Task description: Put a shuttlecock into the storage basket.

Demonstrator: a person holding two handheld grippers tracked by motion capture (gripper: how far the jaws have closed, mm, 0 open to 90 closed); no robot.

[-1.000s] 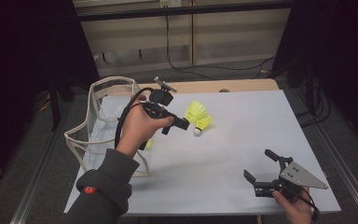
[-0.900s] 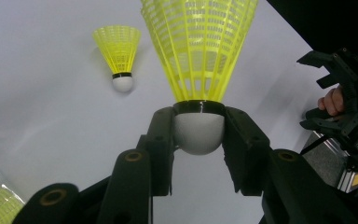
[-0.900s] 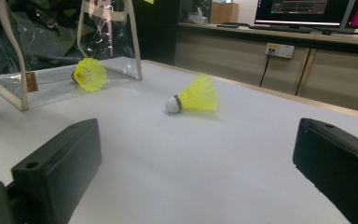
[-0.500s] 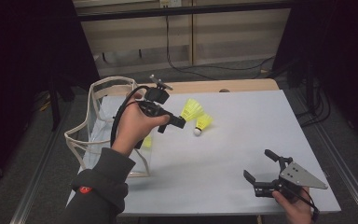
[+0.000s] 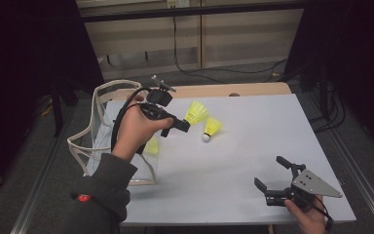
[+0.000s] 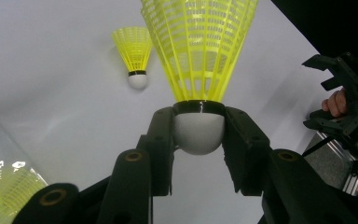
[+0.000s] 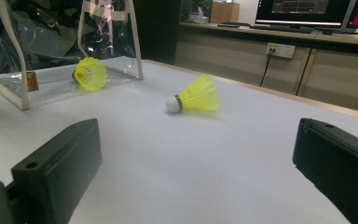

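Note:
My left gripper [image 5: 187, 124] is shut on the white cork of a yellow shuttlecock [image 5: 196, 112], held above the white table with its skirt pointing away from the jaws. In the left gripper view the cork [image 6: 199, 134] sits pinched between both pads. A second yellow shuttlecock [image 5: 212, 127] [image 6: 134, 51] [image 7: 193, 97] lies on its side on the table just right of it. A third shuttlecock [image 5: 152, 145] [image 7: 89, 73] lies inside the clear bag [image 5: 102, 146]. My right gripper [image 5: 268, 170] [image 7: 198, 133] rests open at the table's near right, nothing between its jaws.
The clear bag with cream trim [image 7: 9, 88] stands open at the table's left edge. The white table [image 5: 253, 146] has a wooden strip along its far edge. Cabinets and cables lie beyond it. The right hand's gripper [image 6: 345, 102] is also seen at the far right of the left gripper view.
My left gripper has shifted slightly left, toward the bag, carrying its shuttlecock away from the one lying on the table. The right gripper has not moved.

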